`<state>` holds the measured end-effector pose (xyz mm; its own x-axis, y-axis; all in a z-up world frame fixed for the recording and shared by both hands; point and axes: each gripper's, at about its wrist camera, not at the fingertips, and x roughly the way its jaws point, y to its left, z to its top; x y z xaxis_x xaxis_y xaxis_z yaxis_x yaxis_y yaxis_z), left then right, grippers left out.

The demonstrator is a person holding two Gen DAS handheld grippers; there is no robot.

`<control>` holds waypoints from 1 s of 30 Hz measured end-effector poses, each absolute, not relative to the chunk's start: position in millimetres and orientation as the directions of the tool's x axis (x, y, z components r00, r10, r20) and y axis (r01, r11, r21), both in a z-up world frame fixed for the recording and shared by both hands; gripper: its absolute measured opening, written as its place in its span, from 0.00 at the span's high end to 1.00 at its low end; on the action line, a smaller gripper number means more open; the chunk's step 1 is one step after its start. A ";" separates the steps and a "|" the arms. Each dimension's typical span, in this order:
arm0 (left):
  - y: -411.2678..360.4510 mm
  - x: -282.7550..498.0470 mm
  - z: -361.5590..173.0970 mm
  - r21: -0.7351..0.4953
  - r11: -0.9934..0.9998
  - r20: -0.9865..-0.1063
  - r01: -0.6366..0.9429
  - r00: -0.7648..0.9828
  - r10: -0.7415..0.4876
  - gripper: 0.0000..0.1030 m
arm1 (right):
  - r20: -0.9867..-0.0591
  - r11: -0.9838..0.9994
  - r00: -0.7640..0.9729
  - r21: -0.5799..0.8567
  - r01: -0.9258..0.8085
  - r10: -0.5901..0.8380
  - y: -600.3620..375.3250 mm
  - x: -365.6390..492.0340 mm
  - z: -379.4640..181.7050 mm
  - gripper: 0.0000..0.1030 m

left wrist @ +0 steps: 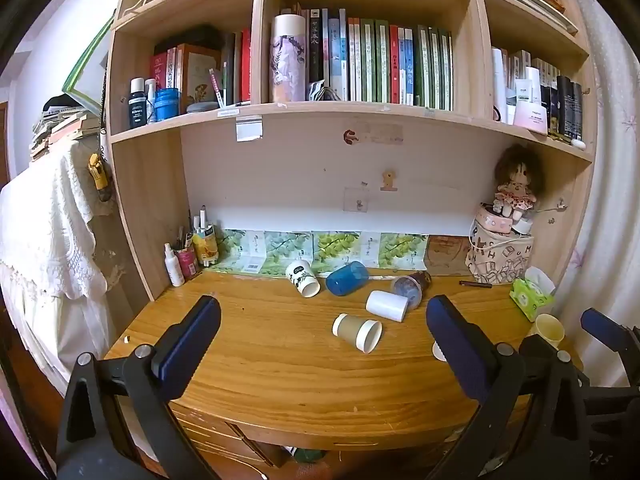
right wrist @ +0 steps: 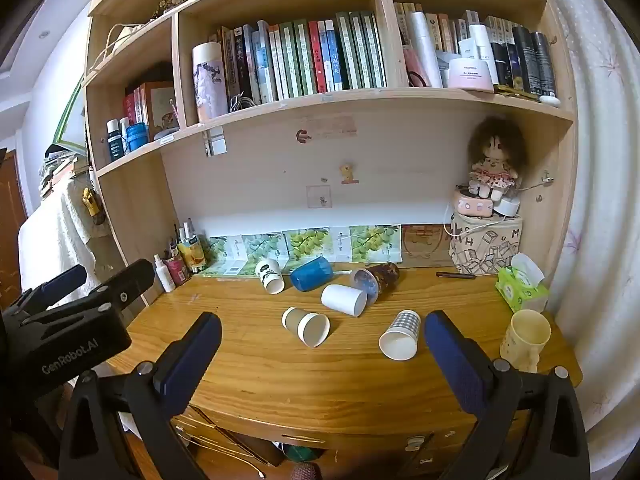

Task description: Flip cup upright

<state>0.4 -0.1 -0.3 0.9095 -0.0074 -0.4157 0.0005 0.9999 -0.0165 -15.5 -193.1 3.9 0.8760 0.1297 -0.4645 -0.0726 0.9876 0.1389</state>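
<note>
my left gripper (left wrist: 323,322) hangs spread wide over the near edge of the wooden desk (left wrist: 280,368), holding nothing; my right gripper (right wrist: 323,330) is spread just as wide and empty beside it. taking the brown paper cup (right wrist: 306,327) as landmark, on its side mid-desk: a checked cup (right wrist: 401,335) lies to its right, a white cup (right wrist: 344,299) just behind it, a blue cup (right wrist: 311,274) farther back, and a cream cup (right wrist: 524,338) stands upright at far right.

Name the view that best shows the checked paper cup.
Right wrist view: the checked paper cup lies whole on its side, mouth toward the camera. In the left wrist view only a sliver of its rim peeks past a finger.
</note>
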 end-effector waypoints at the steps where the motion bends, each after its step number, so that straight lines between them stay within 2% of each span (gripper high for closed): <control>1: 0.2 -0.5 -0.1 -0.020 1.000 -0.399 -0.007 0.917 -0.002 0.00 | -0.465 0.988 0.876 0.140 -0.070 0.128 -193.4 -15.5 3.9 0.01; 13: -3.4 -7.6 2.6 -0.020 1.000 -0.388 -0.008 0.922 -0.001 0.00 | -0.470 0.989 0.874 0.131 -0.069 0.123 -192.0 -18.0 6.1 0.01; 30: 0.7 -14.7 -2.7 -0.023 1.000 -0.422 -0.003 0.907 -0.007 0.00 | -0.474 0.989 0.871 0.131 -0.074 0.128 -190.0 -30.5 0.7 0.01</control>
